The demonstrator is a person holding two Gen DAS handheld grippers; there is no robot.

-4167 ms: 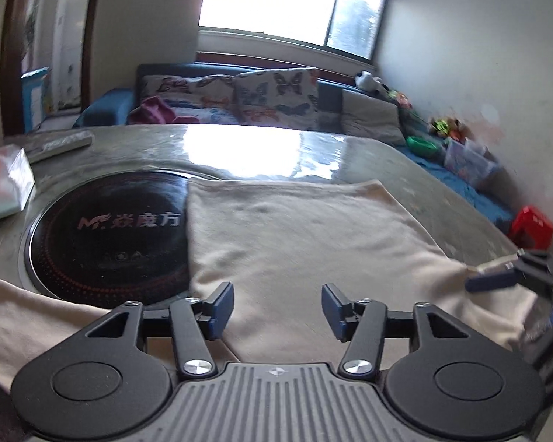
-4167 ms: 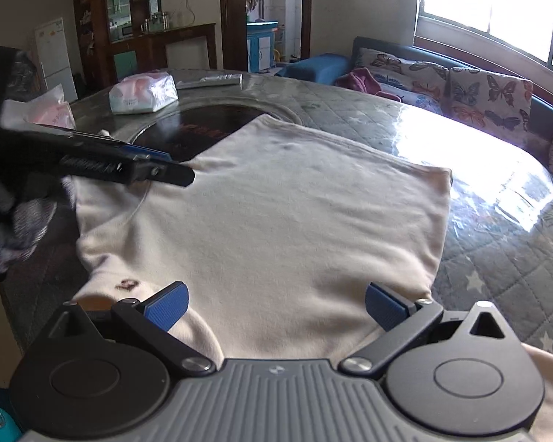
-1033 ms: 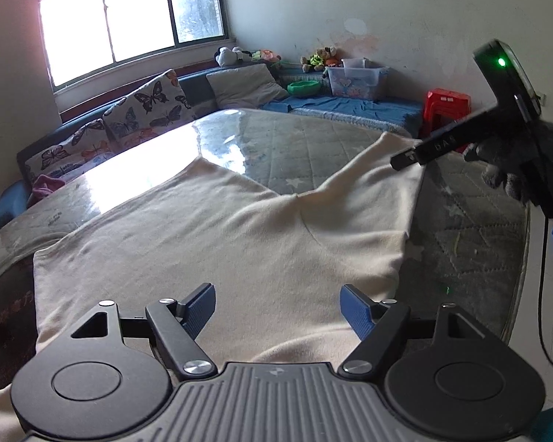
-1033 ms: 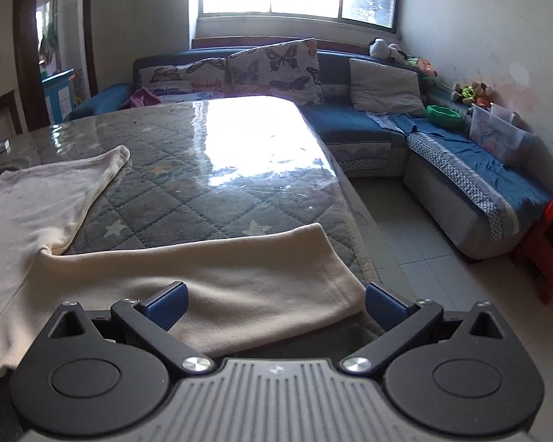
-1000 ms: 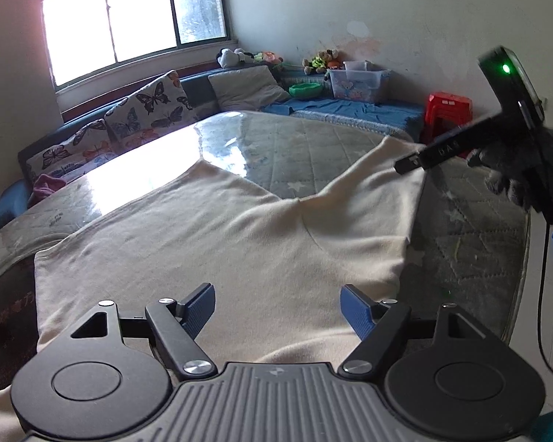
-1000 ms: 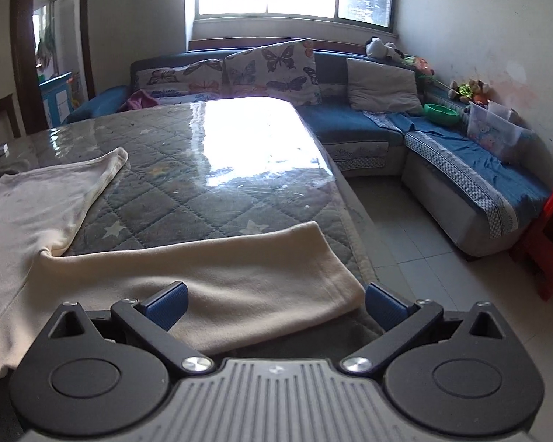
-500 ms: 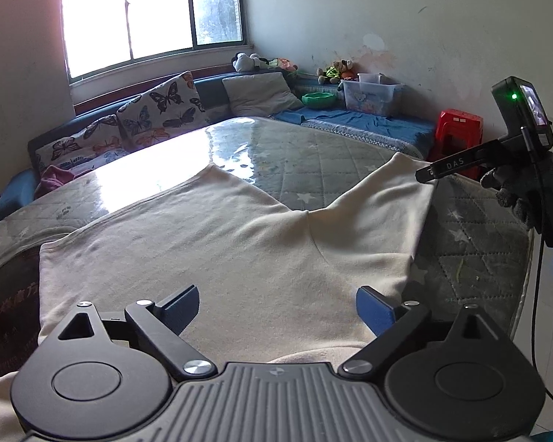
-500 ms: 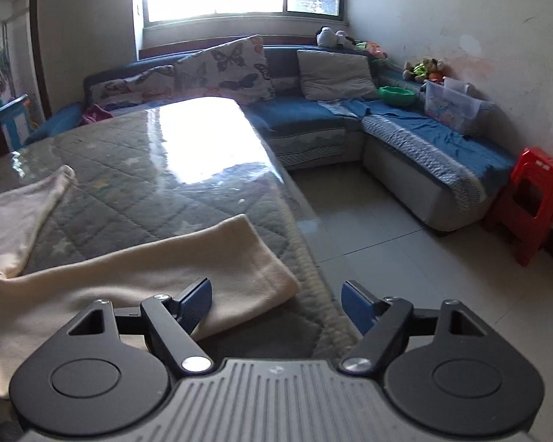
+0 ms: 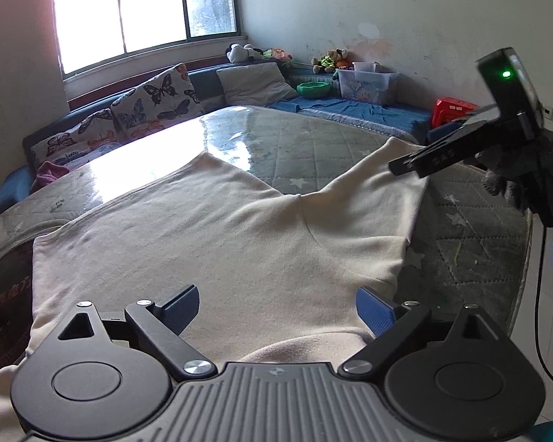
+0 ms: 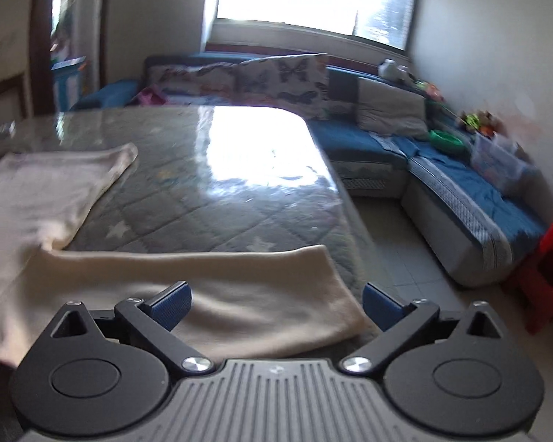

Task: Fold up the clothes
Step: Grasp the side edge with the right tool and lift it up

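A cream shirt (image 9: 202, 239) lies spread flat on the quilted, glass-topped table (image 9: 295, 147). My left gripper (image 9: 276, 305) hovers open over the shirt's near edge, with cloth below the fingers and nothing pinched. At the right of the left wrist view, a gloved hand (image 9: 527, 180) holds my right gripper (image 9: 405, 165) above the shirt's sleeve (image 9: 379, 184). In the right wrist view the sleeve (image 10: 239, 283) lies flat near the table's (image 10: 221, 191) corner. The right gripper (image 10: 276, 304) is just above it with jaws opening; the pads do not press the cloth.
A dark round hotplate (image 9: 0, 294) sits at the table's left end. A blue sofa with butterfly cushions (image 10: 276, 73) runs along the window and wall. A red stool (image 10: 549, 269) stands on the tiled floor right of the table. A cable (image 9: 542, 294) hangs from the gloved hand.
The left jaws have widened. The right jaws narrowed and then spread wide again, and the right wrist view has swung back toward the table and the sleeve.
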